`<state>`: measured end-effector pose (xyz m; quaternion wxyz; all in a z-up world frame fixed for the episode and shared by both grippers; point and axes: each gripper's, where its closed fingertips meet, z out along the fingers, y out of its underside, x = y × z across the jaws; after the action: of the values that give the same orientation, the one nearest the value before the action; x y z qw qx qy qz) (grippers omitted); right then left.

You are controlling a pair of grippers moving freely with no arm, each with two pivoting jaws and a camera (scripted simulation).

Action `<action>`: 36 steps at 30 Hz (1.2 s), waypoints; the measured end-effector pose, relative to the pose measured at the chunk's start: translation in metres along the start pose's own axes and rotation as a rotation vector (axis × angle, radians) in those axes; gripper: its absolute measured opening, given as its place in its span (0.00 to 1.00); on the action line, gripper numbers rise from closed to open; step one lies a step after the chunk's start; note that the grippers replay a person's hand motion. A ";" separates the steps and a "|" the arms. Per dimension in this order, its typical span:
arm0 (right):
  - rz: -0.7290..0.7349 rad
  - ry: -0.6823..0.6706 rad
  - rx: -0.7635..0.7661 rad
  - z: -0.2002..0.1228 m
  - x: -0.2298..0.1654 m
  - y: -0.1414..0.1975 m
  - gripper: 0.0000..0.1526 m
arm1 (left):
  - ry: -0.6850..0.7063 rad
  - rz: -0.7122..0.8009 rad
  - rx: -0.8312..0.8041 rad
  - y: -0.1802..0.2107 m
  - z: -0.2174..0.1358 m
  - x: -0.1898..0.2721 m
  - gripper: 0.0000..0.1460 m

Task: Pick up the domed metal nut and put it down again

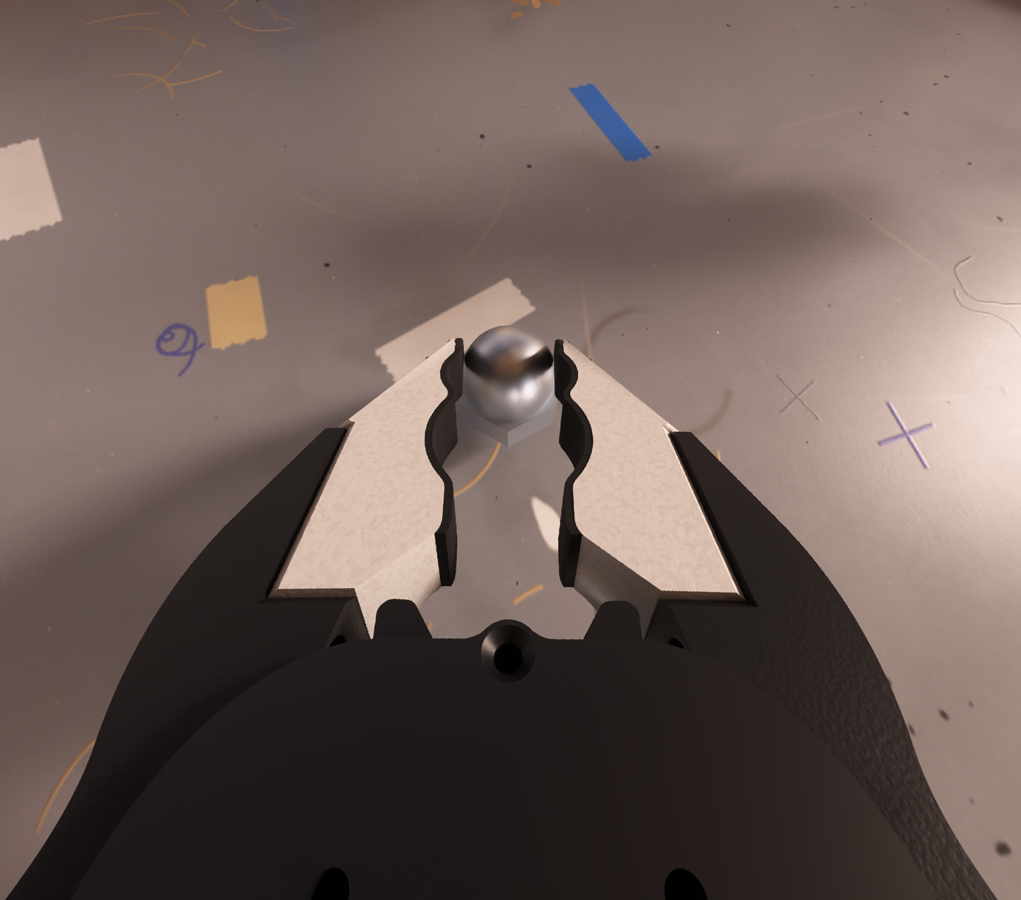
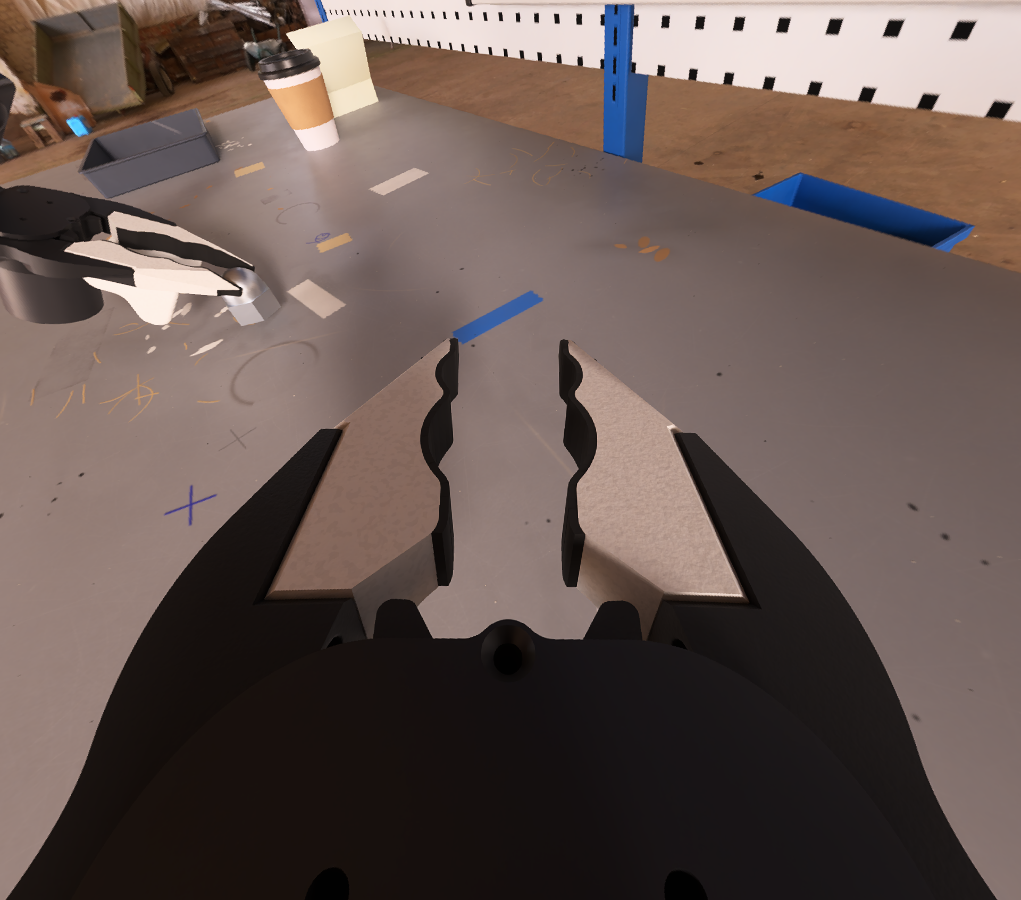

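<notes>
Domed metal nut (image 1: 508,384) pinched between left gripper (image 1: 508,349) fingertips near bench; set-down and release pending; right gripper (image 2: 508,349) parted, empty.

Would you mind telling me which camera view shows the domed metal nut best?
The left wrist view: the domed metal nut sits large and central between the tips of the left hand-held gripper, dome and hexagonal base both clear. In the right wrist view it appears small and far off at the left, partly covered by that hand-held gripper's fingers.
</notes>
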<state>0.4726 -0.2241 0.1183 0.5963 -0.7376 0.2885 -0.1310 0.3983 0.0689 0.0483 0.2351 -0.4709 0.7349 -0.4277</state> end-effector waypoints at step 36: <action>-0.011 0.233 0.111 0.024 0.038 0.017 0.21 | -0.004 -0.058 0.110 -0.039 0.053 -0.036 0.22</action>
<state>0.5108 -0.2289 0.0903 0.5981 -0.6847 0.3440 -0.2349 0.4736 0.0718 0.0518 0.2495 -0.4793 0.6958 -0.4731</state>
